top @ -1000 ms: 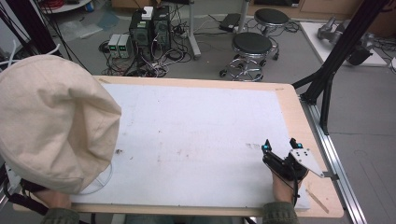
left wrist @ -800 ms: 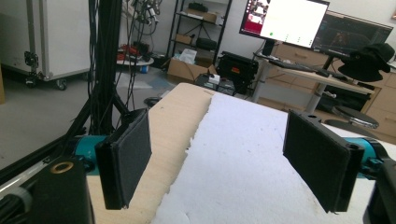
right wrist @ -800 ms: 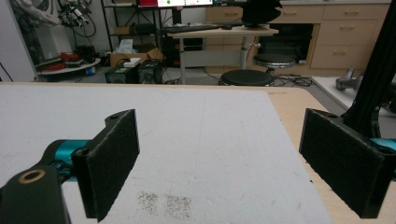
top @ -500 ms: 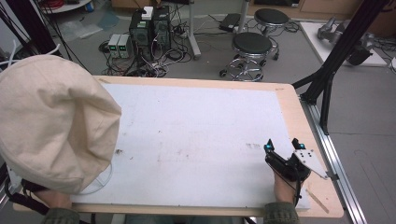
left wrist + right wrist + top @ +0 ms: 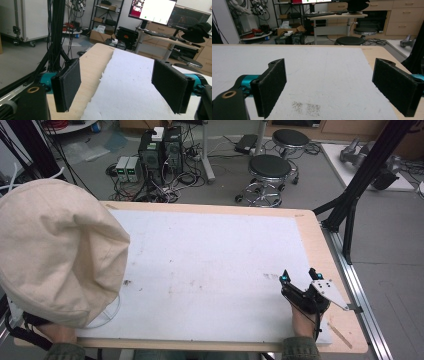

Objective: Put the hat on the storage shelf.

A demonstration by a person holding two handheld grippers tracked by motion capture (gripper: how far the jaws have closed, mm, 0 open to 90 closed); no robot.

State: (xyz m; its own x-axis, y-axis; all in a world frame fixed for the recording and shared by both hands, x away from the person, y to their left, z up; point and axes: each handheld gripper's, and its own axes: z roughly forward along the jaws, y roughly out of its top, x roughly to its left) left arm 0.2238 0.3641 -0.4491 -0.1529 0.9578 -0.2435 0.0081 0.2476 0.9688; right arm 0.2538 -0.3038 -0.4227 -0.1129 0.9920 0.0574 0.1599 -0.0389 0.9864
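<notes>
My right gripper (image 5: 298, 275) rests over the near right part of the white mat (image 5: 210, 255), held by a hand that comes in from the bottom edge. Its jaws are open, with nothing between them. In the right gripper view the right gripper (image 5: 334, 86) shows two black pads (image 5: 270, 86) wide apart above bare mat. My left gripper (image 5: 120, 85) is open too, its pads (image 5: 67, 83) spread over the mat's ragged edge and the wooden table strip (image 5: 92, 67). In the high view a beige hat (image 5: 55, 255) covers the left side.
Faint dark smudges (image 5: 307, 107) mark the mat just ahead of the right gripper. A black tripod leg (image 5: 350, 215) stands off the table's right edge, and two stools (image 5: 270, 170) and computer cases (image 5: 160, 150) sit on the floor beyond the far edge.
</notes>
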